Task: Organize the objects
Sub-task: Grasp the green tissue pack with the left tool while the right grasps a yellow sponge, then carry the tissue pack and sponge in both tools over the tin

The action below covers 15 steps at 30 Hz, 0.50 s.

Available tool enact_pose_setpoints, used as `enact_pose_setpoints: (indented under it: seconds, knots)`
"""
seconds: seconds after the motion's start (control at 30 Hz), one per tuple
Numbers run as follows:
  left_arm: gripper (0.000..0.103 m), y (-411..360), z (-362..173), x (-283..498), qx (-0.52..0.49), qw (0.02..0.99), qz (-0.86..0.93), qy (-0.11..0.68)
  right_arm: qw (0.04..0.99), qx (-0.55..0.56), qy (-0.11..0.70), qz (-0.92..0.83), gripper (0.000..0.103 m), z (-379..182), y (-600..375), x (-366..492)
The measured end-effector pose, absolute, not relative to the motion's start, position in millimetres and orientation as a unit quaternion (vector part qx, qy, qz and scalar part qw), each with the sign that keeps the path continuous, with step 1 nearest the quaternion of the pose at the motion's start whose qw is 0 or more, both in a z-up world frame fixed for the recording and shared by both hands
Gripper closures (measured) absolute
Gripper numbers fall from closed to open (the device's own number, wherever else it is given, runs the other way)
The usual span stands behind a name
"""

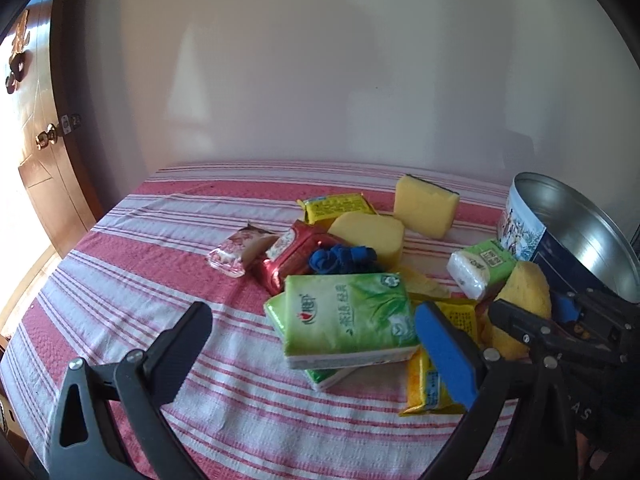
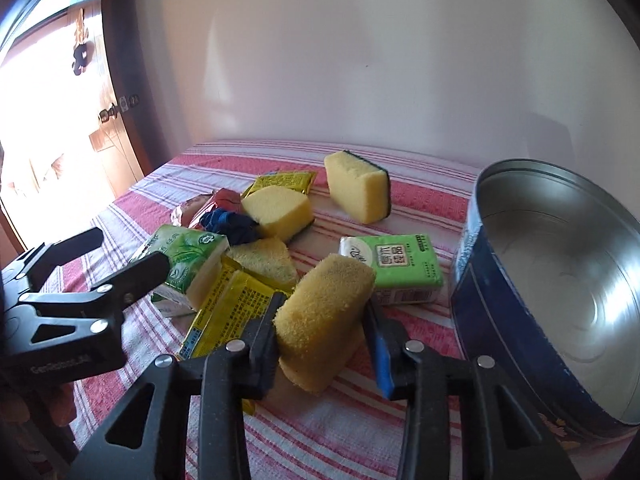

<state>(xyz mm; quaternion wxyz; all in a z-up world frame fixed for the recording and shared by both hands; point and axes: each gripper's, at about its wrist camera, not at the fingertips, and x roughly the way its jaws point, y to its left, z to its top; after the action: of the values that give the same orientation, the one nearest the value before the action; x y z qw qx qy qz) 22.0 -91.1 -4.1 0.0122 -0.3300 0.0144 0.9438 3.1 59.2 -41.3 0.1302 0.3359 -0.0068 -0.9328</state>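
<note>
Right tool (image 2: 324,328) clamps a yellow sponge (image 2: 320,320), lifted above the striped cloth (image 2: 360,420) on the desk, just left of the round tin (image 2: 520,320). Left tool (image 1: 316,344) hovers with fingers spread wide over the green tissue pack (image 1: 348,316) in the pile. The tin's interior shows bare metal.

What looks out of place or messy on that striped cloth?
Everything lies in a jumbled heap: tissue packs, sponges, yellow sachets overlapping. The tin is tilted and empty. The right gripper squeezes one sponge.
</note>
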Motion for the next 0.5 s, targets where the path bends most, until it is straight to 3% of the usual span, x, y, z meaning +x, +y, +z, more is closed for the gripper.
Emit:
enact_pose_setpoints:
  seconds: [0.13, 0.33, 0.5]
  knots:
    - [0.002, -81, -10, 8, -0.349, 0.021, 0.937, 0.010, 0.123, 0.297, -0.031, -0.946, 0.064, -24, 75, 15]
    - [0.027, -81, -21, -9, -0.374, 0.034, 0.927, -0.020, 0.108, 0.276, -0.032, -0.955, 0.063, -14, 83, 19]
    - [0.029, -80, -26, -9, -0.369, 0.027, 0.929, -0.013, 0.110, 0.276, -0.041, -0.954, 0.063, -12, 86, 21]
